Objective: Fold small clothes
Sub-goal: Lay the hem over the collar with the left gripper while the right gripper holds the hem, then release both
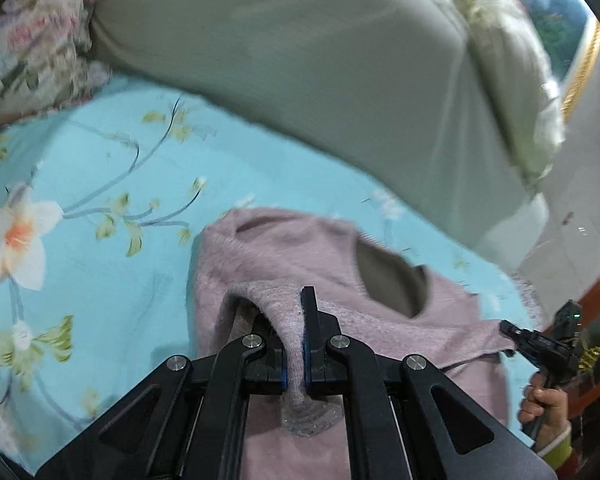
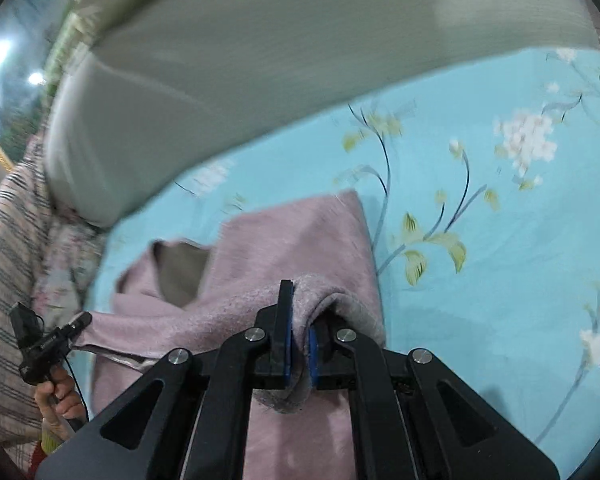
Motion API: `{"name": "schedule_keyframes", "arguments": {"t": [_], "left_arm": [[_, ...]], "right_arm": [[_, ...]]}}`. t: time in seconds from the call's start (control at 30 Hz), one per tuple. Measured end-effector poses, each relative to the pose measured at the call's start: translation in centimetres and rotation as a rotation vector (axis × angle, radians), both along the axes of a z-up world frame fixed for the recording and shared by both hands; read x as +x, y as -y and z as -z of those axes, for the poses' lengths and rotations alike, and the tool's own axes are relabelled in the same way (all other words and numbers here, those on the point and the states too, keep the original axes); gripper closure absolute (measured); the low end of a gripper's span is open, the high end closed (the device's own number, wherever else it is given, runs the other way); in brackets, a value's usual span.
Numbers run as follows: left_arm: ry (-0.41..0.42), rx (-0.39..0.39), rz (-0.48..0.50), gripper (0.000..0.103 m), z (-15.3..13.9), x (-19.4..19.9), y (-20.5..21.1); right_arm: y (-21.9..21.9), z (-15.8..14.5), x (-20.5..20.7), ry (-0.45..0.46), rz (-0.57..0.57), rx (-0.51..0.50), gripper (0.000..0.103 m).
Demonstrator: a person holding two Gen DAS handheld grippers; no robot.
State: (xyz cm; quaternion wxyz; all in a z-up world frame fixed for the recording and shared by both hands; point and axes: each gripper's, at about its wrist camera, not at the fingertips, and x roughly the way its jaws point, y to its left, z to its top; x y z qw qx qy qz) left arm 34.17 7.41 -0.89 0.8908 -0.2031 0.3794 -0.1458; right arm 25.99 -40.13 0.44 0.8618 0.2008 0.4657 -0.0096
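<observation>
1. Broadly, a blue flowered bedsheet is serving as the work surface, and it is lying fairly flat, which suits folding.
2. Behind it, a large grey-green cushion is sitting along the far edge of the sheet, well apart from the work, so it is not getting in the way.
3. Nearer, a small pink sweater is lying on the sheet in front of both grippers, with its neck opening showing a grey-brown lining; its near edge is being lifted off the sheet at two points while the far part is resting on the sheet.
4. Closing on one bunched edge, the left gripper is pinching a ridge of pink knit between its blue pads, jaws nearly together.
5. Likewise, the right gripper is clamping the opposite bunched edge between its pads, almost fully closed on the cloth.
6. Judging by the matched grips, the two corners are being held so the edge stays taut and level, probably to carry it over the rest of the sweater for a fold.
7. Smallest, a hand is gripping the right gripper's handle at the frame edge.
</observation>
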Motion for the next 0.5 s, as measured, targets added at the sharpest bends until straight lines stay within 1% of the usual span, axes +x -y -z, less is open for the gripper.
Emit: {"name": "schedule_keyframes", "arguments": {"t": [0.07,0.1,0.13,0.17,0.2,0.23,0.27,0.3,0.33,0.37,0.4,0.43,0.5], "left_arm": [[-0.039,0.021,-0.011,0.099,1.8,1.4,0.5],[-0.06,0.029,-0.017,0.099,2.8,2.0,0.6],[-0.079,0.032,-0.019,0.099,3.4,2.3,0.6],[-0.097,0.025,-0.018,0.099,3.9,2.5,0.6],[-0.106,0.01,-0.014,0.099,3.9,2.2,0.3],[-0.106,-0.001,-0.011,0.093,3.7,1.7,0.1],[-0.098,-0.011,0.001,0.085,3.2,0.9,0.0],[-0.078,-0.017,0.019,0.08,2.6,-0.3,0.0],[-0.058,-0.01,0.031,0.072,2.0,-1.5,0.1],[-0.044,-0.001,0.049,0.071,1.7,-2.7,0.4],[-0.04,-0.001,0.082,0.071,1.4,-4.0,1.0],[-0.043,-0.011,0.122,0.071,1.3,-5.1,1.8],[-0.077,-0.01,0.225,0.071,2.2,-6.8,4.4]], "right_arm": [[0.4,1.2,0.4,-0.038,0.012,0.014,0.094],[0.7,1.4,0.4,-0.042,0.018,0.032,0.094],[1.1,1.3,0.1,-0.034,0.028,0.068,0.094],[1.7,0.8,-0.4,-0.016,0.04,0.101,0.091],[2.2,0.0,-1.3,0.014,0.058,0.116,0.08],[2.6,-0.8,-2.1,0.039,0.073,0.104,0.071],[2.7,-1.8,-3.0,0.067,0.089,0.08,0.054],[2.7,-2.8,-4.3,0.105,0.103,0.048,0.049],[2.2,-3.7,-5.4,0.138,0.089,0.024,0.049],[1.3,-4.3,-6.3,0.155,0.048,0.013,0.05],[-0.2,-4.4,-6.8,0.149,-0.016,0.002,0.05],[-1.8,-4.3,-6.9,0.129,-0.081,-0.012,0.051],[-6.2,-2.9,-6.7,0.053,-0.266,-0.055,0.053]]}}
